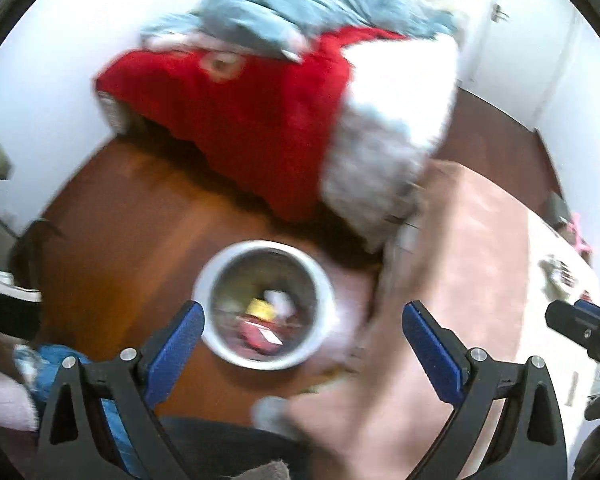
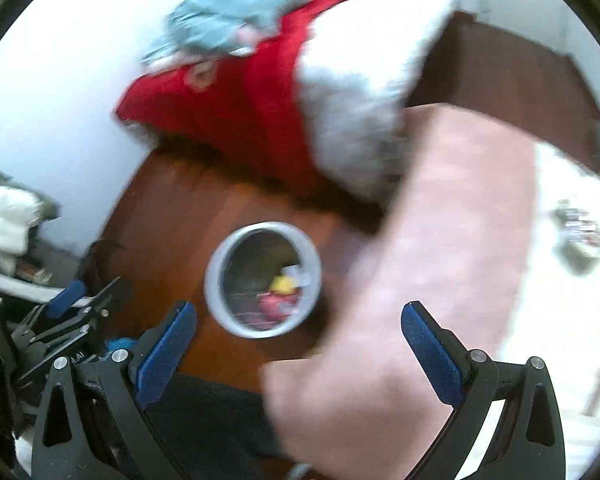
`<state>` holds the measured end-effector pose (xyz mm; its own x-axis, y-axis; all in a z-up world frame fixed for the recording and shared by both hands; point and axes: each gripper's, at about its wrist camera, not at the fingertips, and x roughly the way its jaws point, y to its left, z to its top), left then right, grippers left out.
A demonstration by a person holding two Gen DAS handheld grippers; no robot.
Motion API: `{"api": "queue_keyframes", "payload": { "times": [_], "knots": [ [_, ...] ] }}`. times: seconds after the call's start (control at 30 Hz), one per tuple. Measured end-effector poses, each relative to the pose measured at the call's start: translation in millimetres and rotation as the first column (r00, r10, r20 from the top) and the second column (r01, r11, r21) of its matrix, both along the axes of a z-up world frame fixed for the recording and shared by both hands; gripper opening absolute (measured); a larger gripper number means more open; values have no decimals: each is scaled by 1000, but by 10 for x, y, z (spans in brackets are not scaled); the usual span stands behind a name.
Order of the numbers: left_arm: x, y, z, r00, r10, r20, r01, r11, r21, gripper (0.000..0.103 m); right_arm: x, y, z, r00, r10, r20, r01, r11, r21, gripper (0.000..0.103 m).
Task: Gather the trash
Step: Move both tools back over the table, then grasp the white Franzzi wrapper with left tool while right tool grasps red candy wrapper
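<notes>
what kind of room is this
Most likely a bedroom: a bed with a red cover and rumpled blue bedding stands against a white wall, on a wooden floor. A small waste bin holding trash sits beside it.

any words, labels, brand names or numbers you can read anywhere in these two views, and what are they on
None can be read; both views are motion-blurred.
Red packet with a white label in the round white-rimmed trash bin: print too blurred.
Yellow wrapper in the bin: no legible text.
Red blanket on the bed: a pale round motif, blurred, no letters discernible.
Left tongs, in the right wrist view: faint pale marking on the black body, too small to read.
</notes>
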<state>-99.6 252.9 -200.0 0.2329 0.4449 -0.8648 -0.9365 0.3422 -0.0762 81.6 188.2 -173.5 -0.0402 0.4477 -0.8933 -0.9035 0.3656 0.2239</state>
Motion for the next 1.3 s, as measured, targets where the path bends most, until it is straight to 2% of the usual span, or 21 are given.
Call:
{"api": "queue_keyframes", "payload": {
  "times": [0.13,0.23,0.3,0.4,0.43,0.47,0.53,0.6,0.67,0.73,0.77,0.8,0.83,0.87,0.93,1.0,1.07,1.3],
  "knots": [
    [995,-162,-225,993,-116,20,117,992,-56,101,1028,-445,-81,981,-181,73,185,981,-55,103],
    [1790,-276,-370,976,-211,56,216,971,-106,101,1967,-869,-210,931,-348,113,358,930,-86,103],
    [2224,-296,-432,963,-251,97,264,954,-144,101,2505,-1126,-320,889,-446,103,455,885,-99,103],
    [2747,-284,-538,941,-269,208,315,919,-236,101,3167,-1436,-509,834,-548,62,551,827,-112,103],
    [2906,-282,-589,931,-270,247,334,903,-270,101,3336,-1519,-580,820,-572,40,572,812,-116,103],
    [3053,-303,-632,935,-260,240,326,897,-298,101,3483,-1574,-643,810,-586,18,584,803,-118,103],
    [3360,-337,-768,925,-266,271,353,865,-355,100,3710,-1659,-787,792,-610,-21,604,788,-120,99],
    [3570,-374,-883,919,-277,282,373,845,-384,100,3850,-1707,-897,781,-623,-39,615,779,-123,97],
    [3778,-392,-1023,917,-285,277,382,828,-411,94,3968,-1697,-1045,774,-630,-57,621,774,-124,97],
    [3911,-432,-1128,919,-287,269,381,819,-428,75,4066,-1669,-1195,767,-638,-66,627,767,-134,97],
    [3954,-441,-1162,920,-287,268,380,819,-430,70,4125,-1633,-1239,764,-642,-72,629,765,-139,96],
    [4004,-448,-1194,921,-289,263,379,821,-426,57,4177,-1615,-1307,760,-645,-82,631,762,-143,94],
    [4043,-460,-1210,921,-294,257,380,825,-418,43,4222,-1617,-1353,757,-647,-88,632,760,-148,88],
    [4064,-474,-1214,922,-298,249,379,831,-408,37,4242,-1610,-1407,756,-648,-93,632,759,-155,83],
    [4080,-512,-1209,920,-315,235,386,837,-387,13,4263,-1599,-1502,757,-646,-100,628,761,-164,75],
    [4068,-555,-1194,917,-330,224,394,842,-369,9,4234,-1583,-1508,764,-640,-79,625,766,-152,69],
    [3991,-575,-1136,915,-345,208,398,855,-333,5,4207,-1574,-1497,775,-628,-79,614,776,-145,45],
    [3734,-591,-829,905,-396,158,422,885,-199,3,3956,-1584,-1276,799,-602,-15,598,796,-97,42]
  ]
}}
